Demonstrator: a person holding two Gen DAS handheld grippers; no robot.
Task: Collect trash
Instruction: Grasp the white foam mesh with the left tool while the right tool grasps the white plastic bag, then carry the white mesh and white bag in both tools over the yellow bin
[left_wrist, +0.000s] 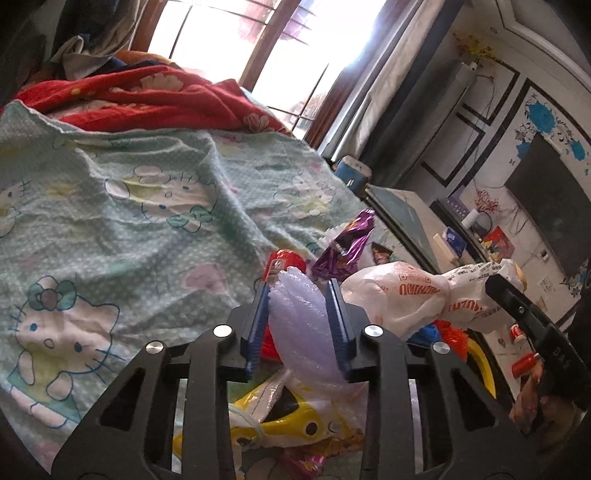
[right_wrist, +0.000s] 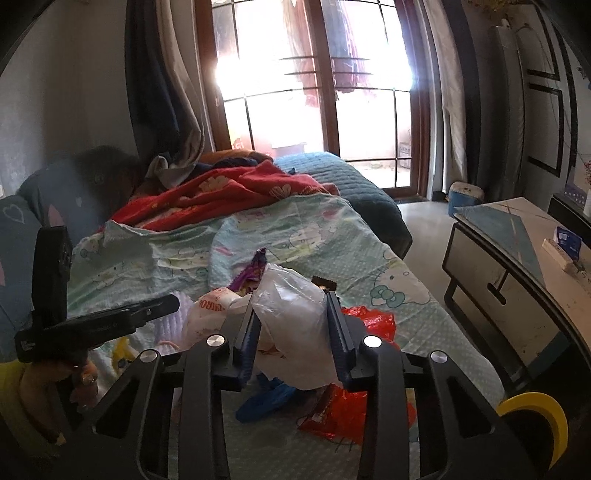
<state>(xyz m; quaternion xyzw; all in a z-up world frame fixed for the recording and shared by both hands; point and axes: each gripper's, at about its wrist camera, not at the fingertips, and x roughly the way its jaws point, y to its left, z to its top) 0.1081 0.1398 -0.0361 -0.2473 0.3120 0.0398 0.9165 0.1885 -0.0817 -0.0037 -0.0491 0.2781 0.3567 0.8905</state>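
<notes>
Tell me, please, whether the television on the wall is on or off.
Off, it seems: the television shows a dark, blank screen in the left wrist view.

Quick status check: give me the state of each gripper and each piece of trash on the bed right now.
left gripper: shut on the lilac bag
lilac bag: pinched, bunched up between the fingers
right gripper: shut on the clear bag
clear bag: crumpled, pinched
white printed bag: crumpled, lying loose
purple wrapper: crinkled, loose on the sheet
red bag: crumpled, loose
blue bag: crumpled, loose
yellow bag: flat on the sheet
</notes>
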